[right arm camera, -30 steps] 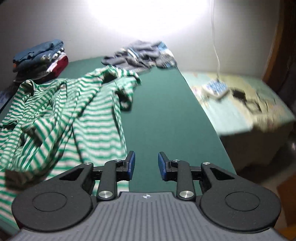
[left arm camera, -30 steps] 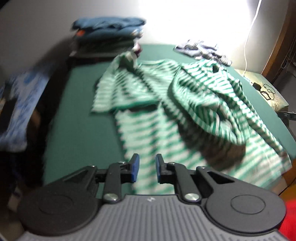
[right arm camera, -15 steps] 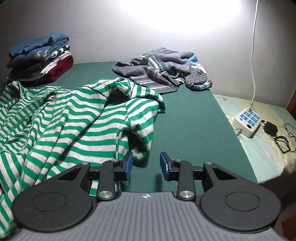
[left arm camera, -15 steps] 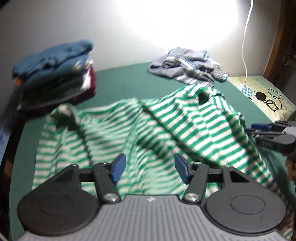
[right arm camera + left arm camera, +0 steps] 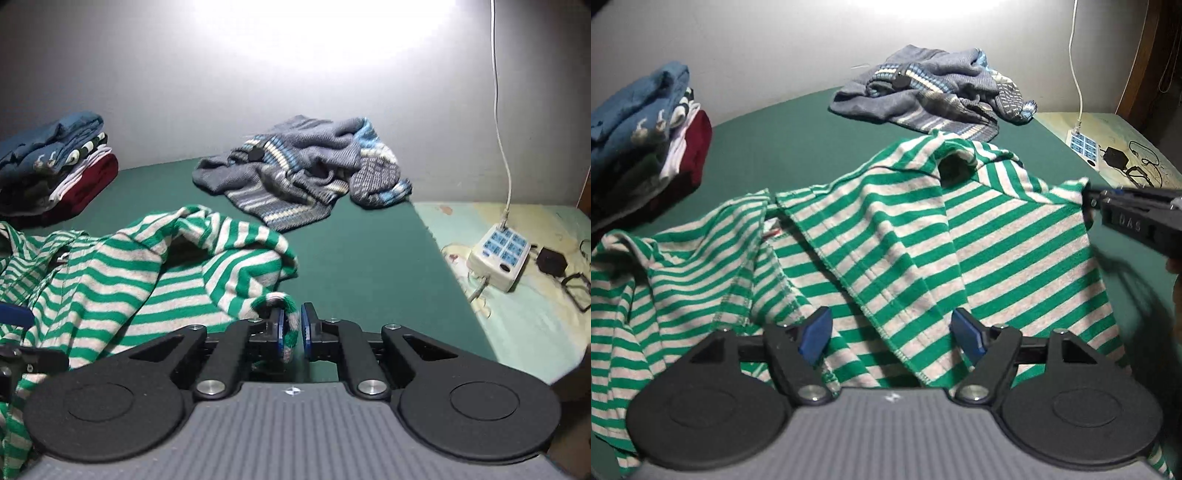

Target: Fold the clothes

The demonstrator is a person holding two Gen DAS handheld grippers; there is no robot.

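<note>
green table (image 5: 369, 258) | right tongs (image 5: 291, 328) clamp striped shirt (image 5: 886, 229) | left tongs (image 5: 892, 334) apart | grey sweater (image 5: 295, 177) behind

Soft cloth, matt plastic

The striped shirt (image 5: 886, 236) is soft jersey cloth; the grey sweater (image 5: 295, 177) is coarse knit; the power strip (image 5: 498, 258) is smooth, glossy plastic.
</note>
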